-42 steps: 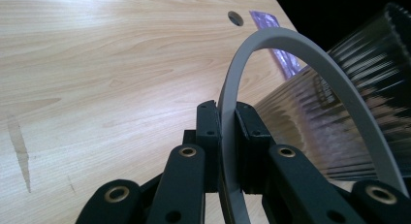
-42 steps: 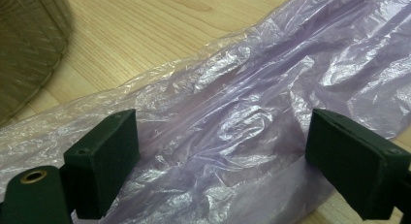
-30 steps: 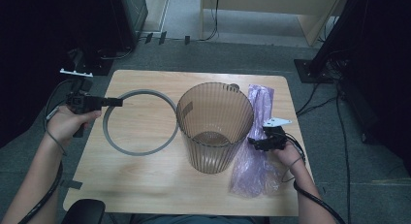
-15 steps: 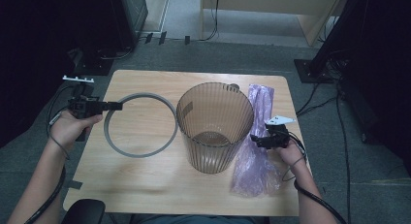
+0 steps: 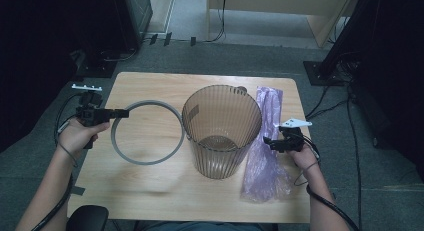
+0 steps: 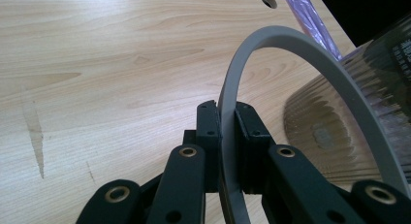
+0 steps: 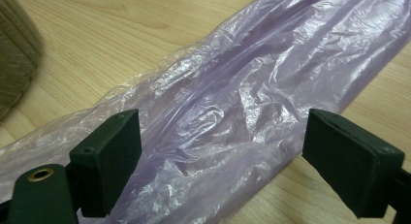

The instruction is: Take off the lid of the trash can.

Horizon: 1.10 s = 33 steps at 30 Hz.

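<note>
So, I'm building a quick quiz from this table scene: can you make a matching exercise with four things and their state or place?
Things:
1. grey ring
2. ribbed bin
3. purple bag
4. right tool

States:
A. lies crumpled along the table's right side
B. open, poised above the plastic
C. clamped at its rim by the left tool
D. stands upright mid-table

Pairs: 1-C, 2-D, 3-A, 4-B
</note>
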Tool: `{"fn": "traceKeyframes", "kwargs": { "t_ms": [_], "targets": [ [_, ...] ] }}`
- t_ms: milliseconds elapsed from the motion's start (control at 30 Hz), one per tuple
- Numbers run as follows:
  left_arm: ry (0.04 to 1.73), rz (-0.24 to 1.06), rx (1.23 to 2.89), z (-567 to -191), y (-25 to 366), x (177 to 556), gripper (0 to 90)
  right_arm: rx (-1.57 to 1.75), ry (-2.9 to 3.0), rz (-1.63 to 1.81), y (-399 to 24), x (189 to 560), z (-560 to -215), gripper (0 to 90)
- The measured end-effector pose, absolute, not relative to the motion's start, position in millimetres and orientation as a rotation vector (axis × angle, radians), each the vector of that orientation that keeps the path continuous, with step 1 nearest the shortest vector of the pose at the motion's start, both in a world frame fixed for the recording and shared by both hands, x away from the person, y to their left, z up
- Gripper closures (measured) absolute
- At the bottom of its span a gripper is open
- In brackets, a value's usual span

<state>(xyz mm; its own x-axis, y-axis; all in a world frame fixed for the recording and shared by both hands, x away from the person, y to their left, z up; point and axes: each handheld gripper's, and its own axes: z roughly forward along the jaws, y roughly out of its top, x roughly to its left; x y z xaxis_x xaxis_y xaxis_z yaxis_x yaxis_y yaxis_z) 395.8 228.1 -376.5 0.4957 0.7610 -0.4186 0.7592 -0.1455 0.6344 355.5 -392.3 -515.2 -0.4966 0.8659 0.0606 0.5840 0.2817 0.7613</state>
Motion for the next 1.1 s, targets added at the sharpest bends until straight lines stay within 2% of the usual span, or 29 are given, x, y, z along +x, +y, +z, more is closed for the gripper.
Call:
{"fn": "traceKeyframes", "kwargs": {
  "t_ms": [1100],
  "targets": [
    [1.353, 0.022, 1.856, -432, 233, 418, 82.5, 1.315, 2.206, 0.994, -389, 358, -524, 13.7]
  ]
}}
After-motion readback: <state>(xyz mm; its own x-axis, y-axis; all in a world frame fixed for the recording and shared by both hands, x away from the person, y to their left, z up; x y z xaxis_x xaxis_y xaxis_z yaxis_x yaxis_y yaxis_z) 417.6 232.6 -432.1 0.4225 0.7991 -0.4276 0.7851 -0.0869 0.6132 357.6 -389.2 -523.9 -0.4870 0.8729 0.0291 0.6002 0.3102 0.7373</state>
